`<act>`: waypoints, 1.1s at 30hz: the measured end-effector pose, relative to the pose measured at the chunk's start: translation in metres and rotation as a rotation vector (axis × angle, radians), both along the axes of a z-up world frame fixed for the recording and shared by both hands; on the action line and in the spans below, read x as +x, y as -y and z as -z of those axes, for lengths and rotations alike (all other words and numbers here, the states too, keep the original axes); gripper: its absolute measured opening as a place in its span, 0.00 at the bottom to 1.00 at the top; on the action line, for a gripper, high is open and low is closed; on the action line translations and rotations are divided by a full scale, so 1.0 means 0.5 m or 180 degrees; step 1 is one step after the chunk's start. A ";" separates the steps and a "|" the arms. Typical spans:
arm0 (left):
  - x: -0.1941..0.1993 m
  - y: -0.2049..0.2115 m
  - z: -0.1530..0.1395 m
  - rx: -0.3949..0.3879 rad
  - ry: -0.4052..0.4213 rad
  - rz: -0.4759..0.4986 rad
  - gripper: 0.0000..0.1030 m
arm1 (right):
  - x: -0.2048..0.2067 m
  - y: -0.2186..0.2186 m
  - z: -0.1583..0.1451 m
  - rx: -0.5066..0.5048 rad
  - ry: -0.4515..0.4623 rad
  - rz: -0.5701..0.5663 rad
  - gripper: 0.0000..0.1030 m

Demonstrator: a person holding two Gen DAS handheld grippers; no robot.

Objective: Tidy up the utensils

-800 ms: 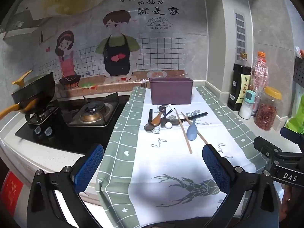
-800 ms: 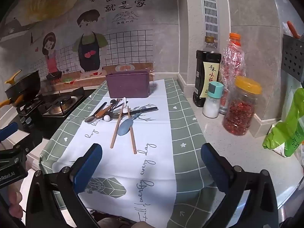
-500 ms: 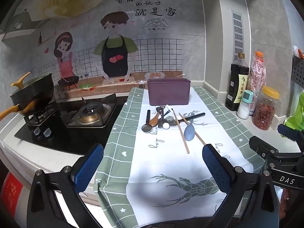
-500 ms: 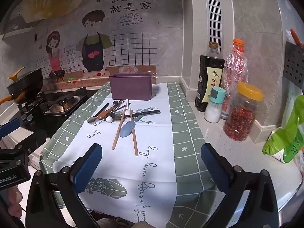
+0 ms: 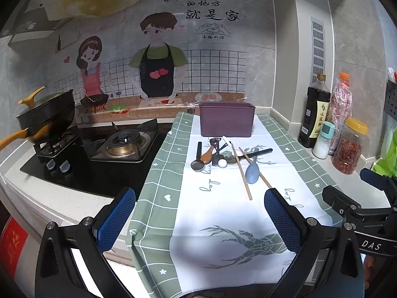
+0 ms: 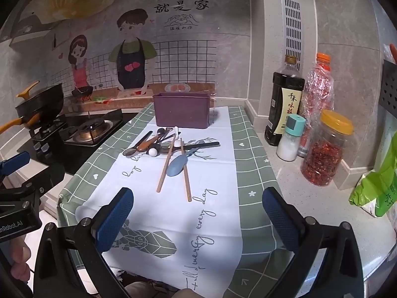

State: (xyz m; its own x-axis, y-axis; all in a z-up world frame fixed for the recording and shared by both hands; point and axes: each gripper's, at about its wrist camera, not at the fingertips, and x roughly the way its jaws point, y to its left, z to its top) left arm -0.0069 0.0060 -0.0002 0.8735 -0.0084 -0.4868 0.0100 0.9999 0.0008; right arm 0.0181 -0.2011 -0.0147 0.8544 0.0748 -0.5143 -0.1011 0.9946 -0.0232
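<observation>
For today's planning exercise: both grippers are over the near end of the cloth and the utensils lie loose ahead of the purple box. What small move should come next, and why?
Probably ease the right gripper forward toward the blue spoon. Both grippers are open and empty, the left gripper equally far back. The spoon lies nearest, between the chopsticks, with the purple box beyond.

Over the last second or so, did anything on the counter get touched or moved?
No. Both tongs, left and right, only shifted slightly in view, open and empty. The chopsticks, blue spoon and other utensils lie as before in front of the purple box.
</observation>
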 end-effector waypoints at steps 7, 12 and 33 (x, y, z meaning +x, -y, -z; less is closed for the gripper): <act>-0.004 0.003 0.003 0.0009 -0.0006 0.0005 1.00 | -0.001 -0.003 -0.003 -0.0011 0.0010 -0.0013 1.00; -0.007 0.009 0.004 0.0020 -0.0018 0.0011 1.00 | -0.001 0.004 -0.005 0.0008 0.0000 -0.0001 1.00; -0.007 0.034 -0.012 0.0065 0.0036 0.0010 1.00 | 0.002 0.034 -0.003 0.0079 0.0013 0.0008 1.00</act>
